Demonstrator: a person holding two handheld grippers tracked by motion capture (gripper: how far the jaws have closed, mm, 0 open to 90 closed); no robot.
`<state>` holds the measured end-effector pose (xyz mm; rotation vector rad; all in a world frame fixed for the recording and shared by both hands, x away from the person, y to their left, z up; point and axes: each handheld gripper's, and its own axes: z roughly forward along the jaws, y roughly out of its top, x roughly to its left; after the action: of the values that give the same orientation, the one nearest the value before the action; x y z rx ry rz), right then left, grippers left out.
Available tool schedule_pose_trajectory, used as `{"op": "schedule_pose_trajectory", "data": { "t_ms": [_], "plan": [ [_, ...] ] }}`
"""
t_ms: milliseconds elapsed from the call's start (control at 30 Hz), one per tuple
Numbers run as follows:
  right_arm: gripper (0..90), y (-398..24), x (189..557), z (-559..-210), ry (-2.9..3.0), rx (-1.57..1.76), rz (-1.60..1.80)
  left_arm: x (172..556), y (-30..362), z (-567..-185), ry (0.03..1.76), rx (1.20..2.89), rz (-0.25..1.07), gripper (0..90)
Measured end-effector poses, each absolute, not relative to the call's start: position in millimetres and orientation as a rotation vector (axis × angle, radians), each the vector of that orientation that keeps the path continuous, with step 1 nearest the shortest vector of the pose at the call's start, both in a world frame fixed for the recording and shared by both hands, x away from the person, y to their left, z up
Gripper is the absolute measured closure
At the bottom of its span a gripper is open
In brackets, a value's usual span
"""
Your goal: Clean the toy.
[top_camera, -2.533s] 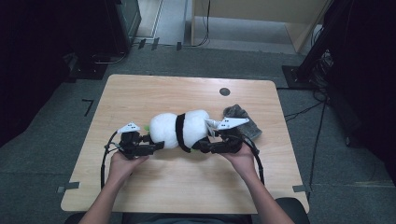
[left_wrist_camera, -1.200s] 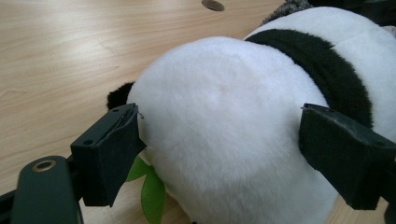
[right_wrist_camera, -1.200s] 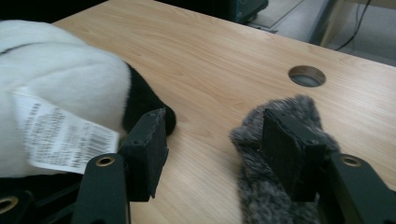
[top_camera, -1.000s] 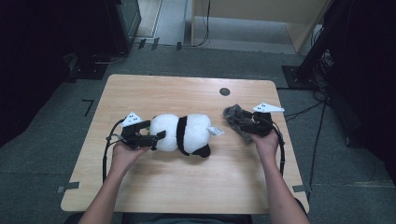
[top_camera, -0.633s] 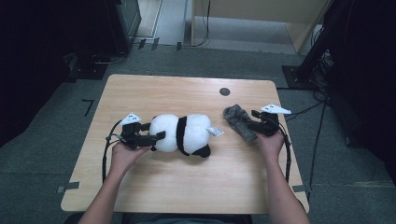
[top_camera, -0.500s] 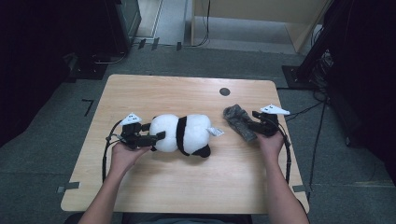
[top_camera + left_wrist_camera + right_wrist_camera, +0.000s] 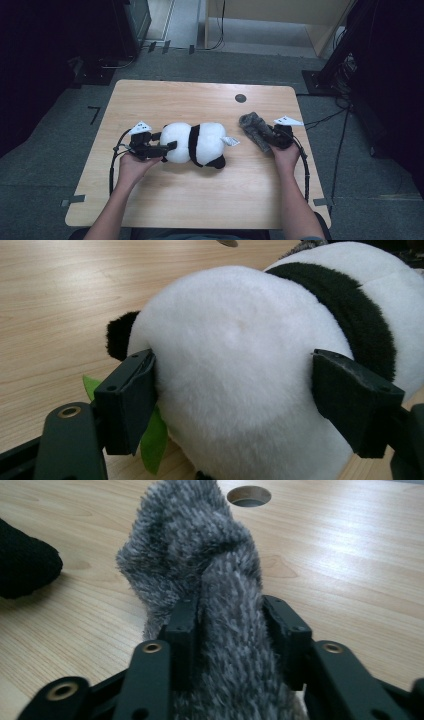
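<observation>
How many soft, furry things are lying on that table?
2. A panda plush toy lies mid-table, its white end between the left gripper's jaws. A grey fuzzy cloth lies nearer the right edge, pinched by the right gripper. Nothing seems hidden.

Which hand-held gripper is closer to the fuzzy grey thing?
Right. The right hand-held gripper has been closing and now squeezes the fuzzy grey cloth between its jaws. The left hand-held gripper sits far across the table, its jaws around the black-and-white plush panda.
</observation>
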<state>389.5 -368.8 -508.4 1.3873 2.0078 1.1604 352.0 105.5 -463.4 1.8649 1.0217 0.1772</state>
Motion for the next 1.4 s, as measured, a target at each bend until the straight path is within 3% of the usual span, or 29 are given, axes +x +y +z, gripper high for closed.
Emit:
{"op": "schedule_pose_trajectory", "data": {
  "t_ms": [233, 700, 1000, 1400],
  "plan": [
    [73.2, -366, 390, -517, 2.022, 1.4, 1.132, 350, 105, -463, 1.024, 1.874, 0.18, 23.2],
    [70.2, -363, 392, -521, 2.062, 1.403, 1.072, 347, 107, -466, 0.997, 1.885, 0.182, 35.2],
    [78.7, -363, 395, -515, 2.077, 1.432, 1.067, 345, 107, -467, 0.992, 1.886, 0.191, 43.1],
    [78.9, -362, 392, -490, 2.079, 1.433, 1.071, 344, 107, -468, 0.994, 1.878, 0.201, 43.7]
  ]
}}
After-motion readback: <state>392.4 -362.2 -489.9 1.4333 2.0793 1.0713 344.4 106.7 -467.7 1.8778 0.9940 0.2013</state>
